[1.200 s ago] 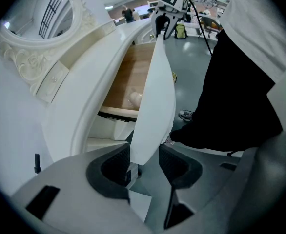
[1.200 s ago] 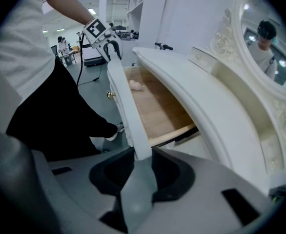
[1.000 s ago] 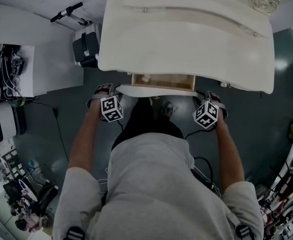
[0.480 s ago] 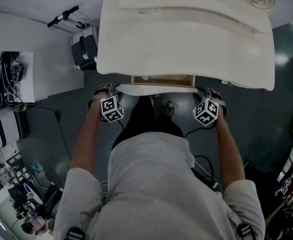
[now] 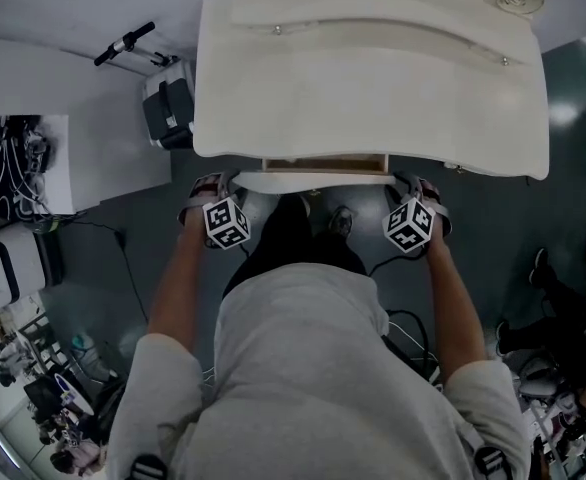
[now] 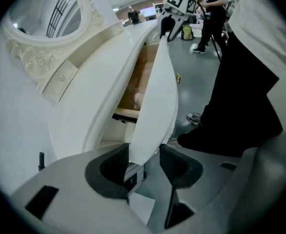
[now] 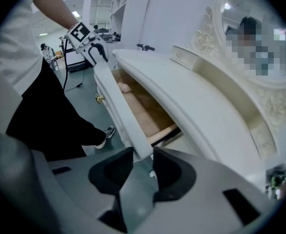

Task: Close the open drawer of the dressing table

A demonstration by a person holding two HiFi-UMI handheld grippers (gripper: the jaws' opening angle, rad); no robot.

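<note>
The cream dressing table [image 5: 373,78] fills the top of the head view. Its drawer stands a little way out, with a thin strip of wooden inside [image 5: 325,164] showing behind the curved drawer front [image 5: 313,181]. My left gripper [image 5: 213,183] is at the front's left end, and its pads [image 6: 114,165] are closed on that end [image 6: 157,96]. My right gripper [image 5: 418,186] straddles the right end [image 7: 116,99]. Its jaws [image 7: 144,167] have just been opening, with the panel still between them and a small gap at the pads.
A dark case [image 5: 168,103] stands against the table's left side. Beyond it is a white bench with cables [image 5: 13,158]. The person's legs and shoes [image 5: 338,220] are right under the drawer. An ornate mirror frame [image 6: 35,57] rises behind the tabletop. Another person's legs [image 5: 563,298] are at the right.
The drawer has slid further in, so the wooden strip is narrower. Both grippers have moved slightly toward the table with the drawer front.
</note>
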